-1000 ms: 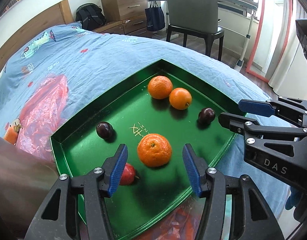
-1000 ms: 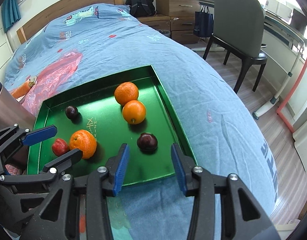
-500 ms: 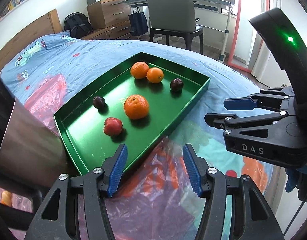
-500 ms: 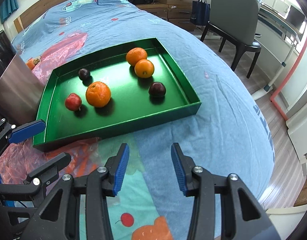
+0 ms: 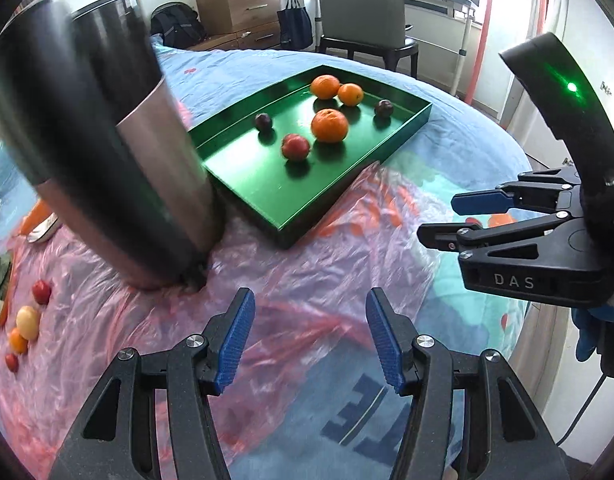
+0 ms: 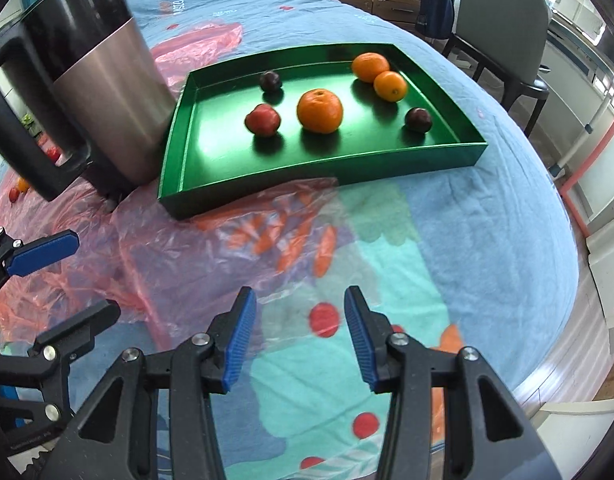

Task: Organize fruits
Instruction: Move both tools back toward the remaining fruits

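A green tray (image 5: pixel 267 196) (image 6: pixel 323 168) lies on the bed. It holds three oranges, the largest in the middle (image 5: pixel 329 125) (image 6: pixel 320 110), a red apple (image 5: pixel 295 146) (image 6: pixel 262 119) and two dark plums (image 5: pixel 263 121) (image 6: pixel 418 119). My left gripper (image 5: pixel 309 338) is open and empty, well back from the tray above pink plastic. My right gripper (image 6: pixel 297 338) is open and empty over the bedspread; it also shows in the left wrist view (image 5: pixel 459 216). Several small loose fruits (image 5: pixel 27 322) lie at far left.
A tall steel jug (image 5: pixel 107 152) (image 6: pixel 103 92) with a black handle stands left of the tray. Crinkled pink plastic (image 5: pixel 307 264) covers the bed in front. A chair (image 5: pixel 363 12), desk and drawers stand beyond the bed. The bed edge drops off at right.
Both grippers have pulled back from the tray, which now looks smaller and farther. The jug and the loose fruits at left have come into view. Both grippers stay open.
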Demonstrator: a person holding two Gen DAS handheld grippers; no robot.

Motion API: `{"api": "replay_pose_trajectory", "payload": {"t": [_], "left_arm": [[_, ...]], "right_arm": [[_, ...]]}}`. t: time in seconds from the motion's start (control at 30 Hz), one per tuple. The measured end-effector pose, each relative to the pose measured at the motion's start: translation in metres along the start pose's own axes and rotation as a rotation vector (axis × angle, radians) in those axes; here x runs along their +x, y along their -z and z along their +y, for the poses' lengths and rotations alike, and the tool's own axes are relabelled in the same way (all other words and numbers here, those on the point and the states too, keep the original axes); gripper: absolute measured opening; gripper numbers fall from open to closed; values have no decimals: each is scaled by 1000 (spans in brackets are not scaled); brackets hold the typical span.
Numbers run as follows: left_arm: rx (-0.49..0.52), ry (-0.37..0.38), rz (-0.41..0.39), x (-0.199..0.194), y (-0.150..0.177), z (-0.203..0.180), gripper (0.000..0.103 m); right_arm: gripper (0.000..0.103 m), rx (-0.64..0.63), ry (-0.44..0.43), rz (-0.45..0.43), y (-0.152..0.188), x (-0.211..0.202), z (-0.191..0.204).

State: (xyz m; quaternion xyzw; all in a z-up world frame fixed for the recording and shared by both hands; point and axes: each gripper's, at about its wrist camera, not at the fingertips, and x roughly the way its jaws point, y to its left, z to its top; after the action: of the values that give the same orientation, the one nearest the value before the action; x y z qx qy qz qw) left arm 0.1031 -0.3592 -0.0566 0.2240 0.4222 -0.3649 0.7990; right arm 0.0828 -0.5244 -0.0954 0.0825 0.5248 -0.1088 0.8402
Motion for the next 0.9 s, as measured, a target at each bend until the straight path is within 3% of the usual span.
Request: {"api": "replay_pose_trajectory", "payload": {"t": [0.33,0.9], "left_arm": [[-154,-94,49,-33,52,74,55],[-371,-235,113,-65,136,178,58]], "right_arm": [[77,-115,-72,63,27,-6,79],[77,-324,-203,87,28,-5,204]]}}
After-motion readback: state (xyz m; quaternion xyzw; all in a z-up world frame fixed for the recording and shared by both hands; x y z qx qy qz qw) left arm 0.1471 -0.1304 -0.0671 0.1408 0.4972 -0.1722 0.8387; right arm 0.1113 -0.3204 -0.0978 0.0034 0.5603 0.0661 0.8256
